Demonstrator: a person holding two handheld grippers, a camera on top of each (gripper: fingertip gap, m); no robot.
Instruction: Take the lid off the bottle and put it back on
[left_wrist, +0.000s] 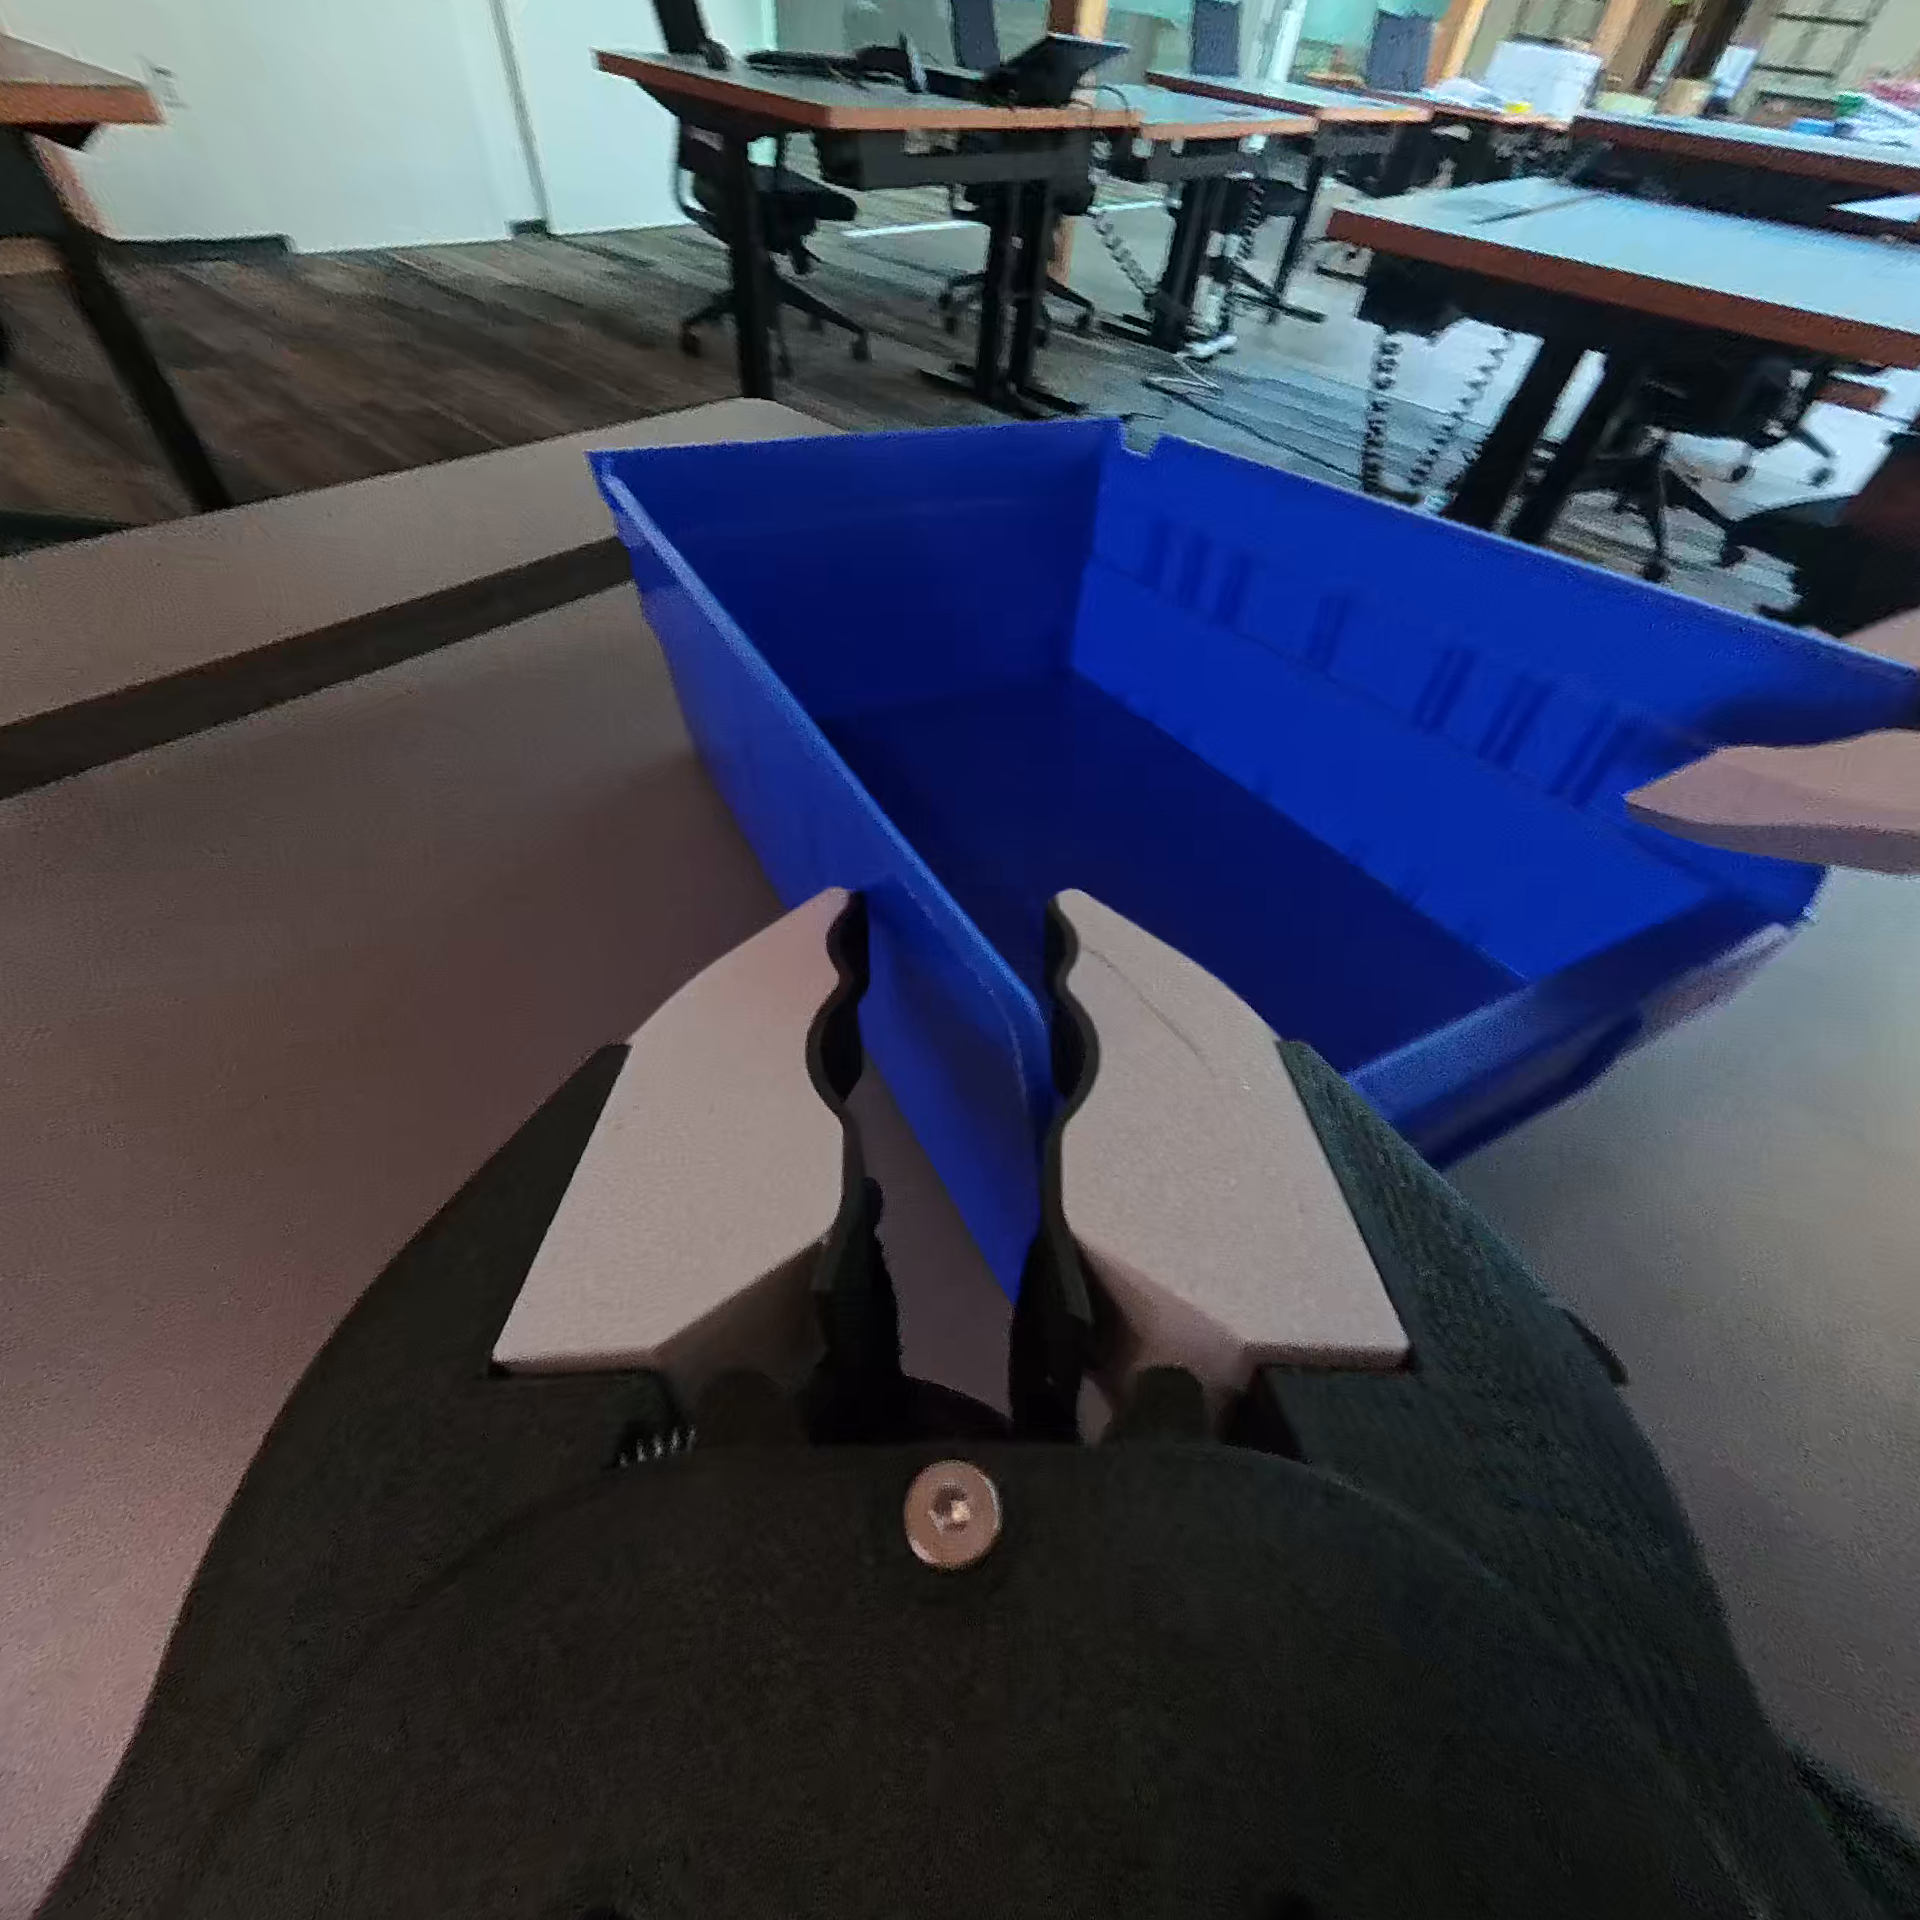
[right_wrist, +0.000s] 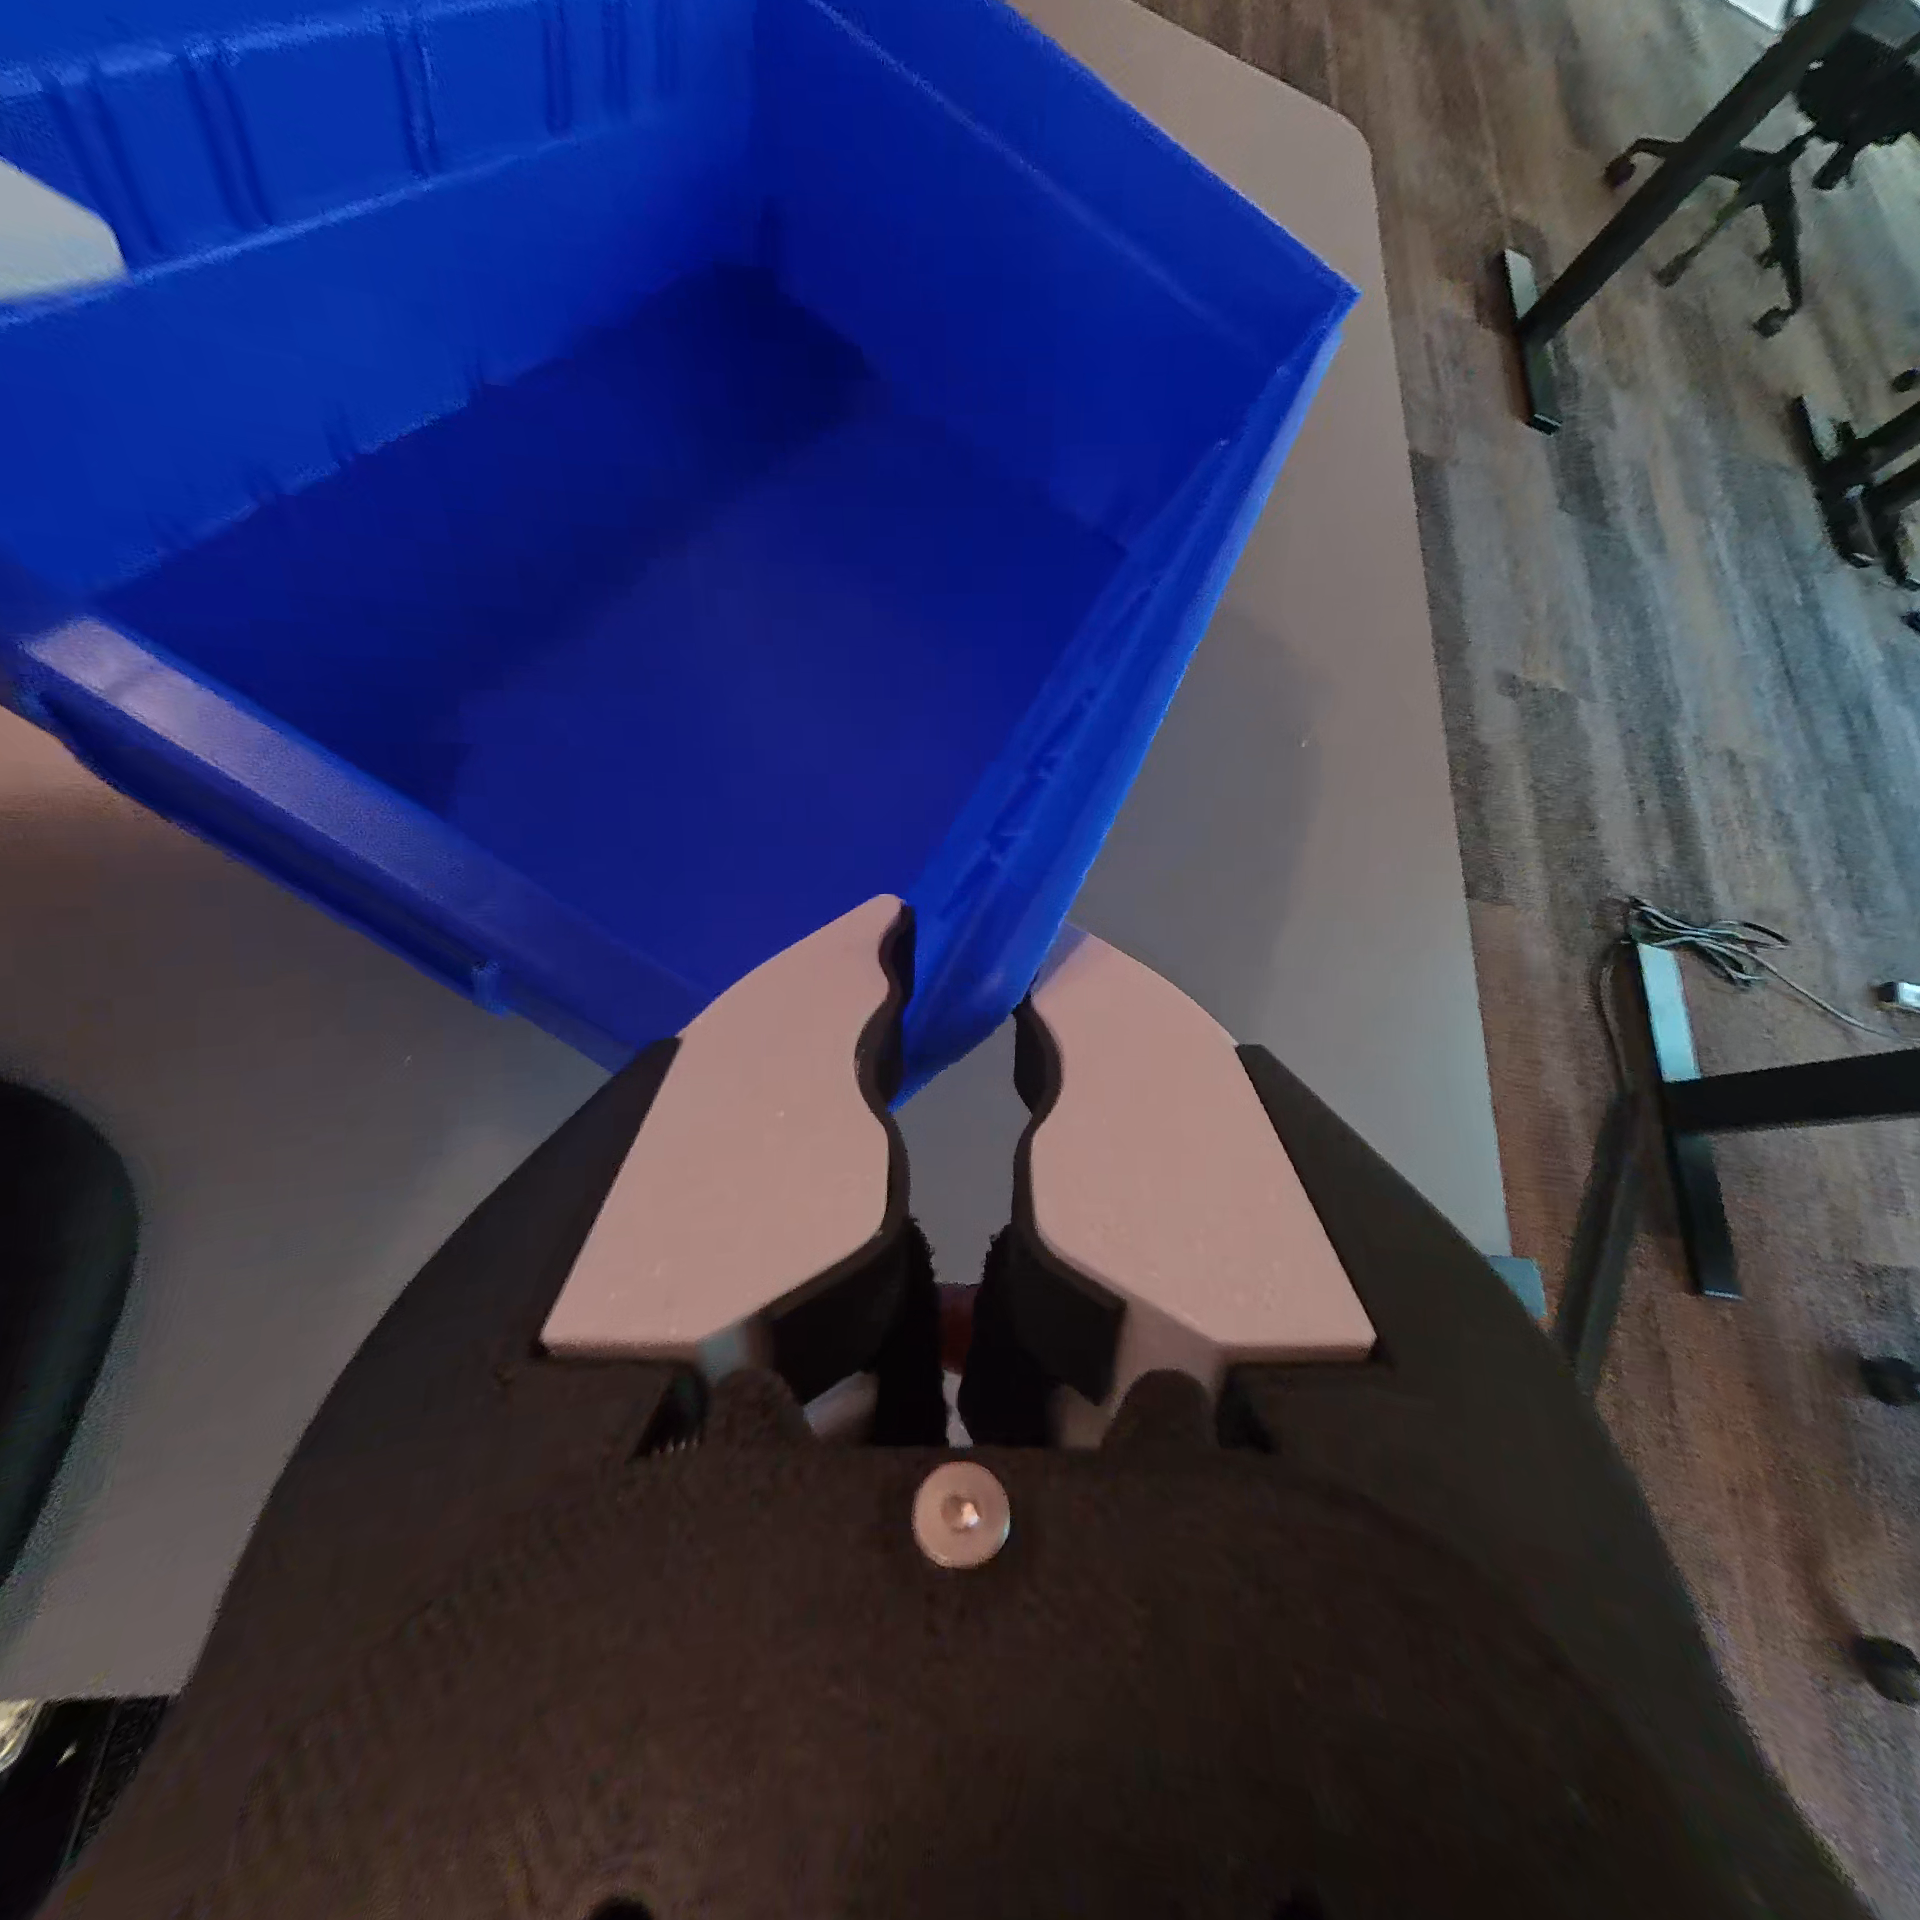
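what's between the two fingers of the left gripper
A side wall of the blue bin stands between the left gripper fingers; the left wrist view shows it.

You had one blue bin (left_wrist: 1299, 644) in front of you, standing on one grey table (left_wrist: 364, 935), and nothing showed inside it. You held two grippers: the left gripper (left_wrist: 956, 925) and the right gripper (right_wrist: 961, 961), each with two fingers. Behind the bin, several desks (left_wrist: 1621, 260) and office chairs (left_wrist: 769, 208) stood, too blurred for you to count exactly.
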